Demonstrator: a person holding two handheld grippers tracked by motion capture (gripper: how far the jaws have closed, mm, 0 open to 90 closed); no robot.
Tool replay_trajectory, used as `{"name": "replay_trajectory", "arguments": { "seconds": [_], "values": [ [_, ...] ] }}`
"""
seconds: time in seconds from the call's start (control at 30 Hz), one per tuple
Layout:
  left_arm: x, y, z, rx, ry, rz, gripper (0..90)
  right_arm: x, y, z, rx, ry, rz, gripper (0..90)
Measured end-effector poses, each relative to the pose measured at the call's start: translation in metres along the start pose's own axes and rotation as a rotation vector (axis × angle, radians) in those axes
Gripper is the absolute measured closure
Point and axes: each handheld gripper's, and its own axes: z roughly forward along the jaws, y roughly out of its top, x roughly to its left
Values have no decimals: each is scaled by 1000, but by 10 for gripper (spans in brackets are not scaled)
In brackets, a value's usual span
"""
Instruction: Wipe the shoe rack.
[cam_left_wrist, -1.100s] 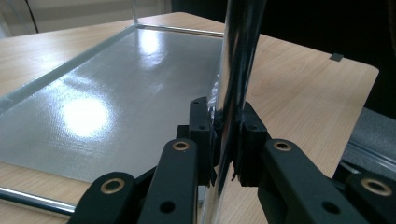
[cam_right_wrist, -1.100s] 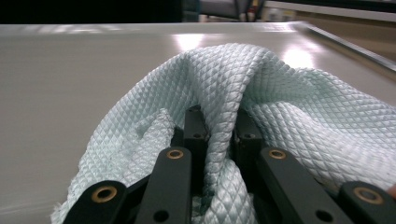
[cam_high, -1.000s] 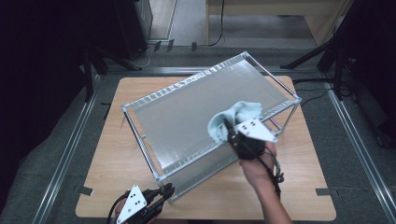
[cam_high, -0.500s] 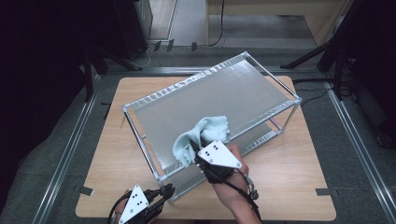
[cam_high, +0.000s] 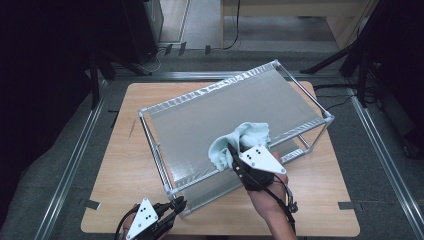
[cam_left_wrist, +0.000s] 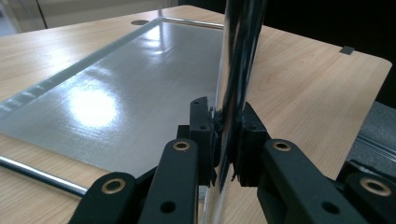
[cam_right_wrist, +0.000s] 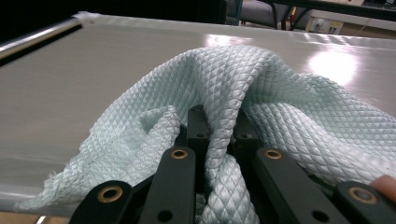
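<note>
A person's right forearm comes in from the near edge of the wooden tabletop (cam_high: 125, 150) and reaches forward over the top panel of one metal shelf rack (cam_high: 200, 125), which stands skewed across the middle of the tabletop. The right gripper (cam_high: 234, 154) points away from the person and slightly left, its grey three-cornered plate facing up. Its fingers (cam_right_wrist: 198, 123) are clenched on a fold of one pale mint-green cloth (cam_high: 245, 140) with a diamond weave; the cloth lies bunched on the rack's top panel, toward the near long edge and a little right of that edge's middle.

The left gripper (cam_high: 179, 204) sits low at the near edge of the tabletop, left of centre, angled up and to the right toward the rack's nearest corner. Its fingers (cam_left_wrist: 203, 135) are clamped on either side of the shiny upright post (cam_left_wrist: 236, 70) at that corner, just above the rack's lower panel.

Counted: two grippers, one cloth, one rack with two panels.
</note>
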Motion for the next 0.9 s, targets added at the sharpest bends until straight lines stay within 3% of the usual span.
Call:
{"name": "replay_trajectory", "arguments": {
  "seconds": [0.1,0.27,0.33,0.4,0.5,0.57,0.67,0.83,0.9],
  "values": [
    [0,0,1,-1,-3,-2,810,22,1,0,-7,10,-1,826],
    [-2,0,0,0,-5,0,810,68,6,4,1,82,-43,823],
    [-2,0,0,0,1,1,810,89,10,4,10,142,-57,823],
    [-2,0,1,-2,1,-1,810,105,11,4,11,166,-85,820],
    [-3,0,1,-1,4,1,811,111,12,4,9,181,-133,813],
    [-3,0,1,2,7,5,812,99,13,5,18,215,-118,810],
    [-2,0,0,4,0,0,811,72,12,4,28,130,-126,810],
    [-2,0,0,3,2,5,811,-12,6,4,39,7,-21,808],
    [-3,0,1,3,3,5,812,-38,3,3,37,-51,3,805]
  ]
}}
